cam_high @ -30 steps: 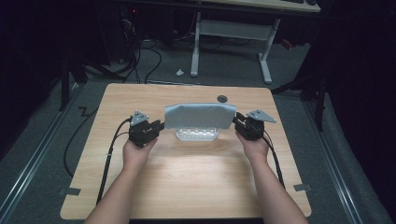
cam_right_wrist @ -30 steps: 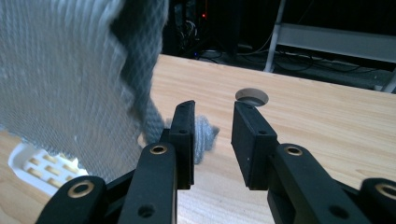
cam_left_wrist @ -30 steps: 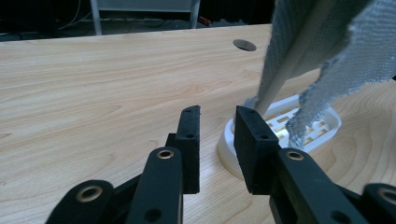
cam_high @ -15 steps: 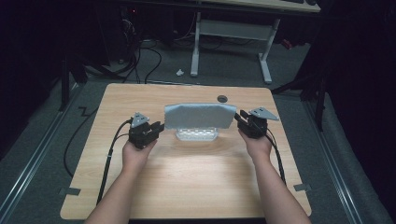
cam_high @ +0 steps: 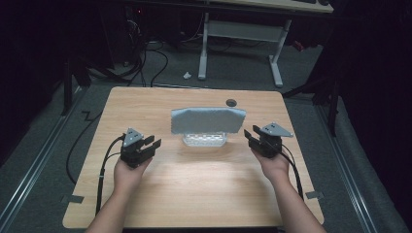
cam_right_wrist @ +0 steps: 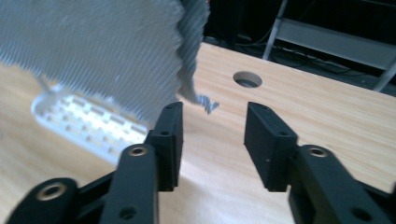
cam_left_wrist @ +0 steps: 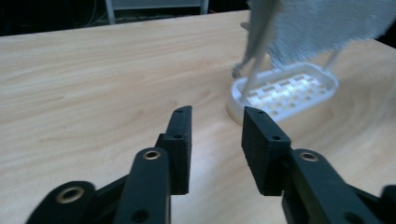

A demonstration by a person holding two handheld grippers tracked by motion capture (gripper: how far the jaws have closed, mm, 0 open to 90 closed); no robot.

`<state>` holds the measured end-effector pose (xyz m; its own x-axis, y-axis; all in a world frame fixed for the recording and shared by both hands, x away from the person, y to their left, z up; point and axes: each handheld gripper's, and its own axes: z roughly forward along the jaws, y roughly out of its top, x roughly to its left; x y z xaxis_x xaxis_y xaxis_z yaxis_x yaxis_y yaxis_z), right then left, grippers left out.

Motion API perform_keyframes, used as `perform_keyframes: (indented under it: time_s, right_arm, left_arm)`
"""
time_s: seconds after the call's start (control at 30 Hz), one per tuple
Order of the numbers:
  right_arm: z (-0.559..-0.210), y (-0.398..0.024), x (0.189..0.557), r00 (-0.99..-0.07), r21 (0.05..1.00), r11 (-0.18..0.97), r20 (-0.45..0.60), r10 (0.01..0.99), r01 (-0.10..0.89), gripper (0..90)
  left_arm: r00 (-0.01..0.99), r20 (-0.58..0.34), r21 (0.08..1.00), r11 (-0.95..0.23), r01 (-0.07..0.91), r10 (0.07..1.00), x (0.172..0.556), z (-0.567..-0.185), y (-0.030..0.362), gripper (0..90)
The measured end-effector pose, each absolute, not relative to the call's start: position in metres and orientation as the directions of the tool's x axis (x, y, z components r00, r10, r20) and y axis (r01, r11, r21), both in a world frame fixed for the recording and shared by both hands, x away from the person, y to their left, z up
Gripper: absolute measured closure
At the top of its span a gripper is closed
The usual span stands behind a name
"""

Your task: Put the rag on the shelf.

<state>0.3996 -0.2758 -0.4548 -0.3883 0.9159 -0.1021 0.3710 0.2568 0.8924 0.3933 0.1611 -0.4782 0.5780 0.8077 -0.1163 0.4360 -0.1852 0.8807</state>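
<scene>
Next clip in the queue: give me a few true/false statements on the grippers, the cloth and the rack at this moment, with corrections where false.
1. The grey cloth hangs over a white rack. True.
2. The left gripper is shut on the cloth. False: its jaws are open, apart from the cloth.
3. The right gripper is open. True.
4. The rack lies on the floor. False: it stands on the wooden table.
5. A round hole sits in the tabletop behind the cloth. True.
</scene>
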Motion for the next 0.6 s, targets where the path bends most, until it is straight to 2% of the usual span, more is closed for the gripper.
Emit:
perform_keyframes:
  time_s: [0.07,0.2,0.3,0.37,0.4,0.43,0.5,0.6]
  right_arm:
    - [-0.454,-0.276,0.386,-0.389,0.897,0.274,-0.128,0.912,0.346,56.9]
    - [-0.455,-0.275,0.355,-0.404,0.886,0.296,-0.139,0.904,0.358,52.5]
    - [-0.461,-0.272,0.331,-0.424,0.879,0.278,-0.098,0.900,0.388,48.9]
    - [-0.468,-0.268,0.315,-0.443,0.869,0.289,-0.091,0.892,0.402,47.1]
    - [-0.472,-0.266,0.308,-0.448,0.865,0.288,-0.084,0.890,0.410,46.5]
    - [-0.479,-0.263,0.301,-0.446,0.861,0.282,-0.074,0.892,0.422,45.7]
    - [-0.497,-0.259,0.286,-0.450,0.858,0.266,-0.045,0.892,0.440,45.3]
    - [-0.514,-0.252,0.279,-0.505,0.802,0.379,-0.113,0.856,0.461,42.6]
  left_arm:
    - [0.598,-0.125,0.871,-0.201,0.448,0.791,0.377,-0.477,0.163,57.7]
    - [0.631,-0.129,0.819,-0.277,0.503,0.765,0.340,-0.486,0.162,49.9]
    - [0.644,-0.154,0.801,-0.287,0.526,0.750,0.313,-0.497,0.157,46.6]
    - [0.669,-0.137,0.802,-0.314,0.508,0.730,0.294,-0.507,0.151,44.2]
    - [0.674,-0.116,0.813,-0.319,0.487,0.730,0.284,-0.512,0.149,46.0]
    - [0.683,-0.108,0.810,-0.334,0.482,0.722,0.279,-0.514,0.146,49.4]
    - [0.719,-0.089,0.804,-0.377,0.461,0.690,0.277,-0.511,0.139,45.4]
    - [0.723,-0.054,0.797,-0.407,0.447,0.688,0.282,-0.514,0.132,43.5]
